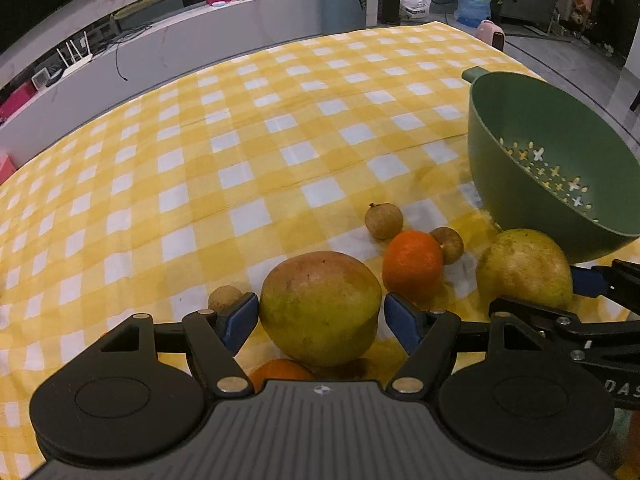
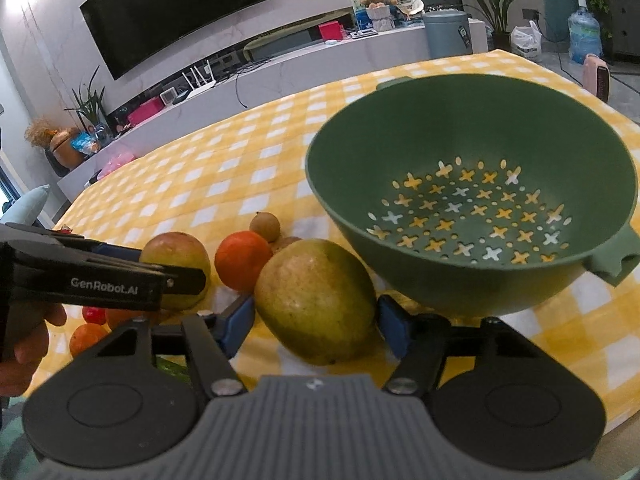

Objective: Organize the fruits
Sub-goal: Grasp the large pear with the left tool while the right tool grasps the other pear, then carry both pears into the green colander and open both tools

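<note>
- The left gripper [image 1: 320,316] has its fingers open on either side of a yellow-green mango [image 1: 320,306]; a narrow gap shows at each blue pad, so they are not pressing it.
- That mango lies on the checked cloth [image 1: 240,140] covering the surface.
- From this mango, an orange [image 1: 412,264] sits at about 2 o'clock, near it but apart.
- Two brown longans [image 1: 383,221] lie just beyond the orange, one touching its right side; a third longan [image 1: 225,298] sits beside the left finger.
- A second mango [image 2: 316,300] lies at 3 o'clock from the orange, against the base of the green colander [image 2: 472,120].
- The right gripper [image 2: 316,326] straddles this second mango with its fingers part-open; whether the pads touch the fruit cannot be told.
- The colander stands at 1 o'clock from the second mango, upright, nothing in it, with a handle at each end.
- In the right wrist view, small oranges and a red fruit [image 2: 94,315] lie at 9 o'clock, under the left gripper, and a hand [image 2: 28,344] holds its grip.
</note>
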`<state>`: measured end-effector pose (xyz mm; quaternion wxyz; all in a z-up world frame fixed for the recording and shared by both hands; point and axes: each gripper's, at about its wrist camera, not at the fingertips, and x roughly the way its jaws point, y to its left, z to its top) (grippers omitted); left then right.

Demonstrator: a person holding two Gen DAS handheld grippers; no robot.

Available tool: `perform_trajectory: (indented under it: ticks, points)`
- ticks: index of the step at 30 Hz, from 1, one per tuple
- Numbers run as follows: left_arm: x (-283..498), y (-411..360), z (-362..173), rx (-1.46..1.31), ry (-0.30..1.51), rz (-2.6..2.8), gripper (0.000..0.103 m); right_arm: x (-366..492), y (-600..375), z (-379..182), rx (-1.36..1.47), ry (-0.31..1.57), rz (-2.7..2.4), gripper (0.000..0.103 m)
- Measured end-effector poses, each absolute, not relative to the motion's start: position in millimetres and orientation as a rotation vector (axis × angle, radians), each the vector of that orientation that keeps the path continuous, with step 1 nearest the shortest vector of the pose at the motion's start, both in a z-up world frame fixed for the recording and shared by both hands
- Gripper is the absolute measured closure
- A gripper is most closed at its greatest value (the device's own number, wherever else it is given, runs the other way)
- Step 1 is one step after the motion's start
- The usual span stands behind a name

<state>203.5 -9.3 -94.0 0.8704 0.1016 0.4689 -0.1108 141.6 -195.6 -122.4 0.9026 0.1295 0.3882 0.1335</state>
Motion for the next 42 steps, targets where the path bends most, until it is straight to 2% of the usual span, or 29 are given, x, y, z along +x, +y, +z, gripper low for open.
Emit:
perform_trajectory:
  ticks: [3,6,13,19,30,35,42]
  points:
    - [205.6,-11.3,-99.0,0.238,0.984,-0.214,0.020,141.0,-195.9,-123.1,0.267,0.799,0.278,0.039]
    - [205.9,-10.1,-101.3,0.231,0.982,-0.213,0.026,139.5,-196.0,-122.7,0.270,0.796,0.280,0.040]
    - [199.9,-11.8,-94.4,0.231,0.961,-0.193,0.027,133.6,-194.5,-119.7,0.248,0.791,0.294,0.041]
    - [183.7,-12.4,-55.9,0.192,0.924,-0.195,0.027,119.0,-193.2,-101.0,0.215,0.709,0.342,0.041]
    - [167.8,-43.2,7.0,0.098,0.880,-0.332,0.027,99.3,-234.4,-31.3,0.164,0.550,0.343,0.041]
    - [180.5,-80.2,7.2,0.138,0.908,-0.433,0.027,129.0,-272.2,-21.6,0.103,0.643,0.393,0.041]
    - [217.0,-129.8,-9.7,0.212,0.992,-0.560,0.027,192.3,-303.0,-37.5,-0.054,0.831,0.477,0.041]
